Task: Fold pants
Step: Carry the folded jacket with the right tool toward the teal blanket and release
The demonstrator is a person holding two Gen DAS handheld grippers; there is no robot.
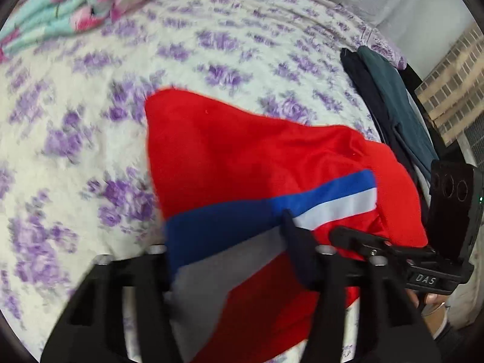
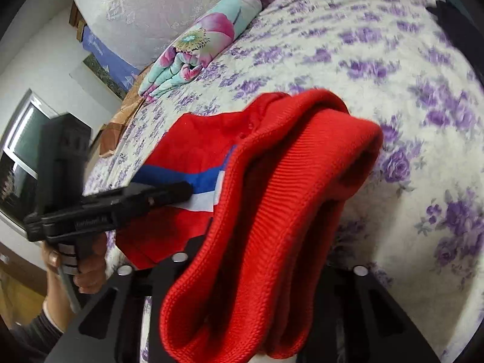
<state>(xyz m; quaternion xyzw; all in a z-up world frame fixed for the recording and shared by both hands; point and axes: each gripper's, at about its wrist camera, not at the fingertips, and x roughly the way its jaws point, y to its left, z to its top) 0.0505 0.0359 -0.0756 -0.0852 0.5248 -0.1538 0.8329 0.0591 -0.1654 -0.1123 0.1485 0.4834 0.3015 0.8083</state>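
The red pants (image 1: 236, 148) with a blue and white side stripe (image 1: 329, 199) hang lifted above the bed between both grippers. My left gripper (image 1: 236, 260) is shut on the striped part of the fabric. My right gripper (image 2: 251, 275) is shut on the ribbed red waistband (image 2: 272, 211), which drapes over its fingers. The left gripper also shows in the right wrist view (image 2: 169, 195), pinching the stripe. The right gripper shows at the right in the left wrist view (image 1: 357, 239).
A bedspread with purple flowers (image 1: 90, 139) covers the bed. A folded floral quilt (image 2: 196, 48) lies at the far end. Dark folded clothes (image 1: 390, 103) lie at the bed's right edge. A window (image 2: 18, 157) is at the left.
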